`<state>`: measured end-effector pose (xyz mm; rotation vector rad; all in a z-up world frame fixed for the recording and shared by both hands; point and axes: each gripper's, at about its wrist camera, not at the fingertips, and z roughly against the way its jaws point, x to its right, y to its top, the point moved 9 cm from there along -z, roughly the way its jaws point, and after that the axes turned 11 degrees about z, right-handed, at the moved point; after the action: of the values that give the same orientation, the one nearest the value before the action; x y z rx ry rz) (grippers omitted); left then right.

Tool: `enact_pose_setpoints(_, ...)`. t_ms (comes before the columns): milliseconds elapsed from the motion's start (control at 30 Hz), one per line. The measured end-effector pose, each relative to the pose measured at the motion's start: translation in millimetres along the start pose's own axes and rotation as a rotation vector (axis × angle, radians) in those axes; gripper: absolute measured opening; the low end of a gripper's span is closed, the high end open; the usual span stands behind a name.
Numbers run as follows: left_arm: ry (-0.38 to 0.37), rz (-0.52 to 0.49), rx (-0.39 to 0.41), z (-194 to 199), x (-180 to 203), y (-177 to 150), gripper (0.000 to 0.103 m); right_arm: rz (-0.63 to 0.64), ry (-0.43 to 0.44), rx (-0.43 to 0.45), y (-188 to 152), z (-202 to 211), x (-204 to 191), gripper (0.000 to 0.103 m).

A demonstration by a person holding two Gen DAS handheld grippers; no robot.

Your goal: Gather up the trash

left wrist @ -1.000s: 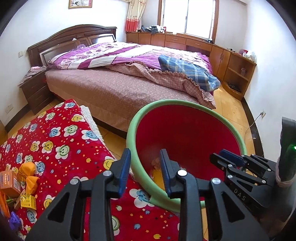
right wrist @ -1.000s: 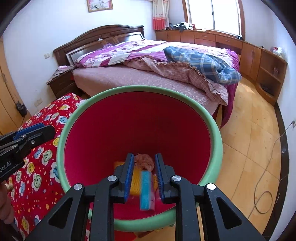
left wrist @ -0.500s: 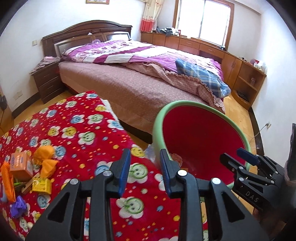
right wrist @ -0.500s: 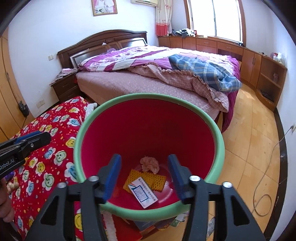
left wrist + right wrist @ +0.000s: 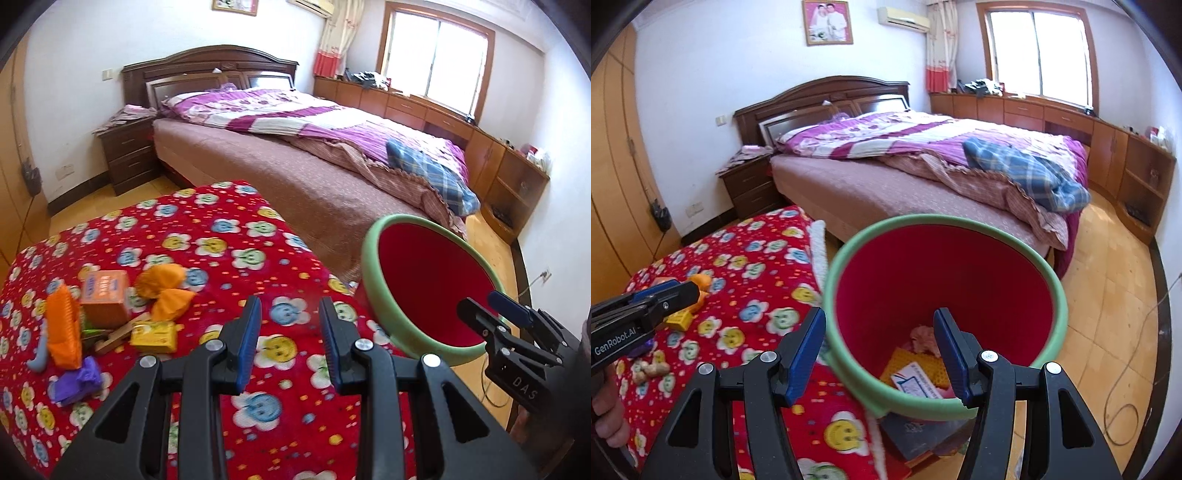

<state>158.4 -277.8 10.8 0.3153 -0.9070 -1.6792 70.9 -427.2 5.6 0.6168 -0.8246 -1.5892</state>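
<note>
Both tools have swung from the bin (image 5: 945, 280) toward the counter (image 5: 229, 236); right tool (image 5: 879, 354) just spread, empty; left tool (image 5: 290, 332) narrowly parted, empty. I'd widen it over the yellow box (image 5: 155, 334).

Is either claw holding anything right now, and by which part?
No. The left claw is empty over the red cloth; the right claw, just opened, is empty above the bin.

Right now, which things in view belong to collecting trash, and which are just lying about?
Job:
- red bin with green rim
- orange box
- orange crumpled paper
- yellow packet
- purple wrapper
- left gripper, empty
- right gripper, open over the bin

Lying about:
- bed
- plaid blanket
- nightstand
</note>
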Motion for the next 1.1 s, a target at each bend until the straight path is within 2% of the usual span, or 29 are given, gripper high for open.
enact_pose_setpoints(500, 0.072, 0.078, 0.083, 49, -73, 11, 0.032, 0.093, 0.074, 0.048, 23, 16, -70, 0.062)
enact_pose_setpoints(767, 0.166, 0.144, 0.125, 70, -134, 19, 0.035, 0.110, 0.168, 0.038, 28, 4, -112, 0.062)
enact_pose_setpoints(1100, 0.286, 0.225, 0.137, 78, -218, 21, 0.043, 0.171, 0.232, 0.014, 34, -17, -162, 0.062)
